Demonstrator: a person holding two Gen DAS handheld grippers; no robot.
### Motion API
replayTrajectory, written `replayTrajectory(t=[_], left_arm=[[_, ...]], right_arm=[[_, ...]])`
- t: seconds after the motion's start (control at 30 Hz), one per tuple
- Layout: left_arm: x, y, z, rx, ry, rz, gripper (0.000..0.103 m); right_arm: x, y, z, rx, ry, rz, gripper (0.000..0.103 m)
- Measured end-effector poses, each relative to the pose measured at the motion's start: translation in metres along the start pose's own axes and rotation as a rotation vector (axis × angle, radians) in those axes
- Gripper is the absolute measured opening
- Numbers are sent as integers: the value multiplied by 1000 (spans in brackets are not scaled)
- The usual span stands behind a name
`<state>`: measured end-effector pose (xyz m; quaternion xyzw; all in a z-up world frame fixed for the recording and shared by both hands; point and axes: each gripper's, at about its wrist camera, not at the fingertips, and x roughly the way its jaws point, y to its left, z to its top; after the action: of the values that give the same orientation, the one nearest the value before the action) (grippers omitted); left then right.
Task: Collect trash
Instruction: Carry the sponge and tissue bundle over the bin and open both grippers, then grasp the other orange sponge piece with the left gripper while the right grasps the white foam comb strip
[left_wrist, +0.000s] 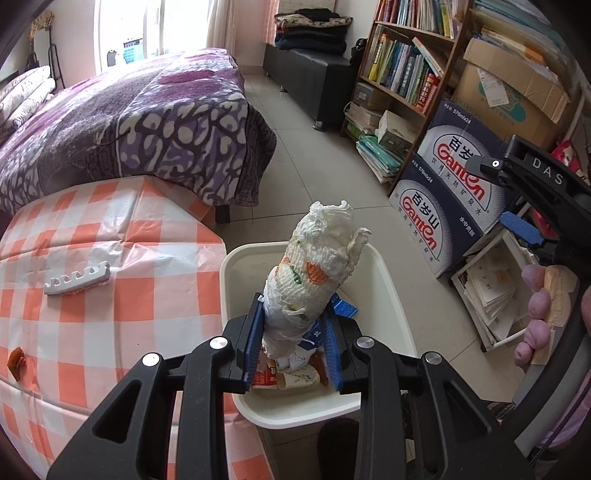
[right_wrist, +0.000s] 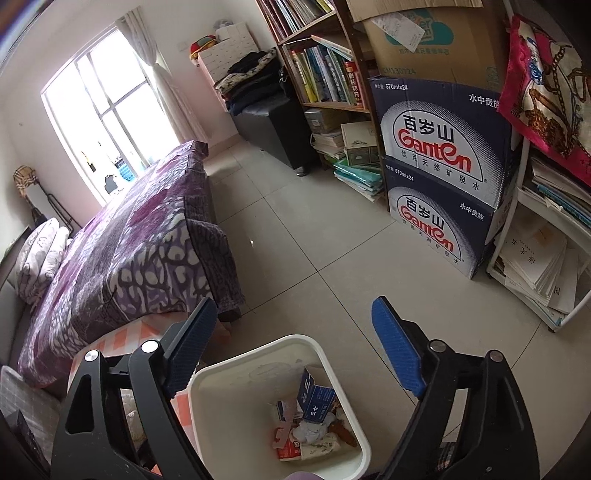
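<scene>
A crumpled wad of printed paper towel (left_wrist: 317, 258) stands upright between the blue pads of my left gripper (left_wrist: 293, 304), which is shut on its lower part. It hangs right over the white trash bin (left_wrist: 384, 280). Inside the bin lie a blue carton, paper cups and wrappers (right_wrist: 314, 424). My right gripper (right_wrist: 293, 306) is open wide above the same bin (right_wrist: 332, 354), with nothing between its fingers. In the left wrist view the right gripper (left_wrist: 495, 192) shows at the right edge, held by a hand in a purple glove (left_wrist: 535, 314).
Left of the bin is a table with an orange checked cloth (left_wrist: 92, 277); a white notched clip (left_wrist: 77, 282) and a small orange scrap (left_wrist: 16, 362) lie on it. A purple-covered bed (left_wrist: 147, 122) is behind. Stacked Ganten water cartons (left_wrist: 454, 192) and bookshelves (left_wrist: 402, 62) line the right.
</scene>
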<state>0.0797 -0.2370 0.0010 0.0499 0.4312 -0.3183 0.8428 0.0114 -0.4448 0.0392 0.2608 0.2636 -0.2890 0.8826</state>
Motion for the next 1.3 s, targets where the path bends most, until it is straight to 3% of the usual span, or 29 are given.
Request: replayTrajectory(t=[0.1, 0.47, 0.73, 1.0, 1.3], left_arm=[[-2, 4, -1, -30, -5, -17, 63], [-10, 48, -8, -87, 4, 77, 72], [-16, 103, -22, -85, 17, 300, 79], [-9, 193, -43, -164, 132, 480, 82], [-3, 275, -72, -201, 262, 614, 82]], right_arm=[[4, 1, -1, 14, 19, -18, 91], [14, 30, -17, -32, 66, -43, 96], [28, 71, -40, -124, 137, -26, 96], [41, 117, -70, -243, 208, -4, 96], [51, 162, -101, -349, 266, 30, 96]])
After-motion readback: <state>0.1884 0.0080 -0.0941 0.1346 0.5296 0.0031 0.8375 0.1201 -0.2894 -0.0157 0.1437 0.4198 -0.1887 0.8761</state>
